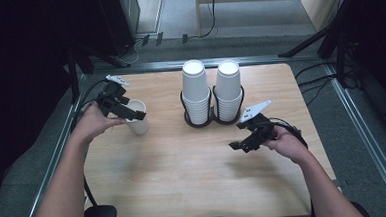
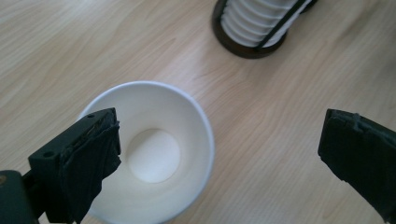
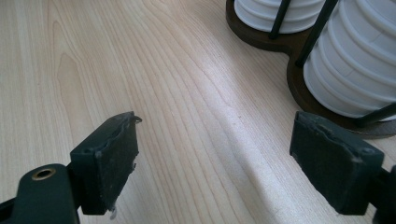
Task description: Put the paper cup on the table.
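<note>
hovering over a single paper cup [image 2: 154, 154] near the table's [image 1: 184, 179] left edge, the left gripper [image 1: 126, 109] has its jaws spread, one inside the rim (nothing gripped). next it likely needs to close on the wall. the right gripper [image 1: 245, 141] waits open beside the cup holder [image 1: 214, 118].

Bare table [image 1: 184, 164] between cup [image 1: 138, 116] and cup rack [image 1: 213, 118]

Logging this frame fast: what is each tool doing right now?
Left tool: open, jaws apart over the upright paper cup, gripping nothing.
Right tool: open, empty, above the table.
</note>
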A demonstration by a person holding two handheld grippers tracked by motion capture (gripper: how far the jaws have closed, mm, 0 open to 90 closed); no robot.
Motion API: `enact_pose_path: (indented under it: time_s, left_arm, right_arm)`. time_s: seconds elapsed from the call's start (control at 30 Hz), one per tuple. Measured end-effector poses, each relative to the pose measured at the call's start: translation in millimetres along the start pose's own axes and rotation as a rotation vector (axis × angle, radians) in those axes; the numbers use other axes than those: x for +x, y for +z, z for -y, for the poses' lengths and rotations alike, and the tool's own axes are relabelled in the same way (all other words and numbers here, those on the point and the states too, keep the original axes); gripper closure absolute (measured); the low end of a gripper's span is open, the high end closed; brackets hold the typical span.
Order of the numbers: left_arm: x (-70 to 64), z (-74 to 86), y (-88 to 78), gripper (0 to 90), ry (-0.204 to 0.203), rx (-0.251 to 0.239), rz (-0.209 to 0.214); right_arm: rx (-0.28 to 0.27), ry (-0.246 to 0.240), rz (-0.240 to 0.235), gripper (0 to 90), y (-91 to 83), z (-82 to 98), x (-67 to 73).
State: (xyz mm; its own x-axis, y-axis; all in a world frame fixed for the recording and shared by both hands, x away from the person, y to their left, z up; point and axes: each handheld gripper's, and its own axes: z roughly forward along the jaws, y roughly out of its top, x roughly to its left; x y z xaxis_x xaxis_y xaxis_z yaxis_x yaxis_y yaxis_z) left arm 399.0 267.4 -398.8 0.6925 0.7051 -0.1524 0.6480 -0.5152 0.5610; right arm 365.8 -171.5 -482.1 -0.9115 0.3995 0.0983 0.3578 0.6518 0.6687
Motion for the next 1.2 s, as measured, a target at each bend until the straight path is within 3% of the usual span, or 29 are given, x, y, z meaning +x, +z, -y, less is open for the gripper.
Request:
enact_pose_path:
  time_s: [0.23,0.6,1.2]
  left_arm:
    - [-17.7,-6.0,11.8,0.0,0.026,-0.022,0.054]
    - [-46.0,-12.6,38.5,0.0,0.077,-0.005,0.075]
    - [-73.9,-4.3,69.5,0.0,0.08,-0.019,0.101]
  right_arm:
    - [0.0,0.003,-0.001,15.4,-0.9,0.4,-0.9]
    - [-0.009,-0.004,0.001,15.4,-2.0,-0.5,0.6]
    - [-0.004,-0.008,-0.008,15.5,-0.6,-0.5,2.4]
